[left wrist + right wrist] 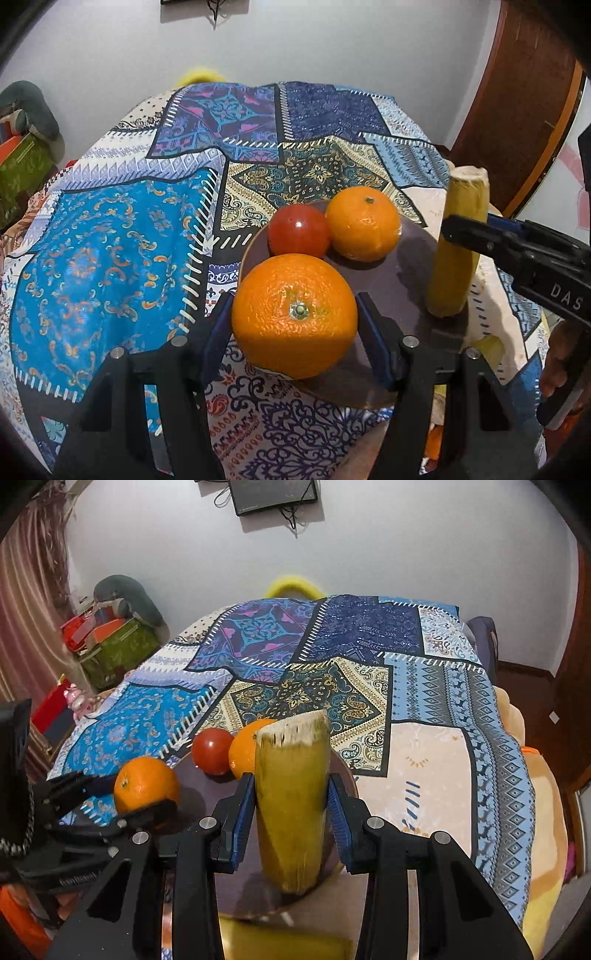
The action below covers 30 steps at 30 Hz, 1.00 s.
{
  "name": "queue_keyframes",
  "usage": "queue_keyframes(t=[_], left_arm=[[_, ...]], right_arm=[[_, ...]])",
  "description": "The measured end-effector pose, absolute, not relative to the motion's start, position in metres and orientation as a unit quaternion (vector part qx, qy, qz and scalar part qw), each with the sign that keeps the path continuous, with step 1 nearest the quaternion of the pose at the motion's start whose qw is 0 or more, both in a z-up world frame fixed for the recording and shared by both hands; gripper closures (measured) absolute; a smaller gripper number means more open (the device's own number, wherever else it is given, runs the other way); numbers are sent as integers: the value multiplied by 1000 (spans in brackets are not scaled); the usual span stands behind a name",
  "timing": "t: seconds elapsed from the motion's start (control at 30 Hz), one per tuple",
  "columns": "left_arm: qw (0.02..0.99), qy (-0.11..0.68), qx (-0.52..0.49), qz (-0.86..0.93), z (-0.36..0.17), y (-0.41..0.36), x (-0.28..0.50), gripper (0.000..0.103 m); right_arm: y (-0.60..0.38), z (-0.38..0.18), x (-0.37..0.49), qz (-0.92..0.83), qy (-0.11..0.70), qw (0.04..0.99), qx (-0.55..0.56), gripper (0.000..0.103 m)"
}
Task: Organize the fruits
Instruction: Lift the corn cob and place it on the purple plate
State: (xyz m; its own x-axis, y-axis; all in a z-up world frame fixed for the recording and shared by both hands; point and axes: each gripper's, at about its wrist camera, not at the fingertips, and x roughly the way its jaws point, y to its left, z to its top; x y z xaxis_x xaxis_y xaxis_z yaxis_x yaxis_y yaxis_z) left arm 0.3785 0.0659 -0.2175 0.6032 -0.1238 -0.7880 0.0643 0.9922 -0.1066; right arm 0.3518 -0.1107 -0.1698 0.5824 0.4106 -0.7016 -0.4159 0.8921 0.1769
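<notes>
A round, smooth, dark brown plate point(402, 266) sits on a table covered by a patchwork-print cloth point(122, 236) in blues, creams and gold. The left tool point(293, 321) has its blue-padded fingers closed against the sides of a large orange point(293, 314) with dimpled, glossy peel, at the plate's near-left rim. Behind it on the plate, a shiny red tomato point(297, 230) and a smaller orange point(362, 223) lie side by side, touching. The right tool point(291, 808) grips a yellow-green banana piece point(291, 805), a blunt cylinder with a pale, fibrous cut top, standing upright with its lower end on the plate's right side. The tomato's smooth skin shows a bright highlight.
</notes>
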Motion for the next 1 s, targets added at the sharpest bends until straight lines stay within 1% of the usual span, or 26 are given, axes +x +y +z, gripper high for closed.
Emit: queue_keyframes(t=[0.27, 0.47, 0.63, 1.0], left_arm=[[889, 455, -33, -47, -229, 61, 394, 38], [884, 463, -26, -51, -233, 55, 400, 38], [890, 452, -29, -52, -223, 54, 398, 35], [897, 439, -13, -51, -194, 52, 368, 35]], right_arm=[[-103, -177, 369, 233, 409, 882, -9, 67], [-103, -177, 367, 220, 400, 889, -30, 66], [-108, -179, 367, 220, 403, 888, -38, 66], [-126, -171, 344, 221, 410, 884, -45, 66]])
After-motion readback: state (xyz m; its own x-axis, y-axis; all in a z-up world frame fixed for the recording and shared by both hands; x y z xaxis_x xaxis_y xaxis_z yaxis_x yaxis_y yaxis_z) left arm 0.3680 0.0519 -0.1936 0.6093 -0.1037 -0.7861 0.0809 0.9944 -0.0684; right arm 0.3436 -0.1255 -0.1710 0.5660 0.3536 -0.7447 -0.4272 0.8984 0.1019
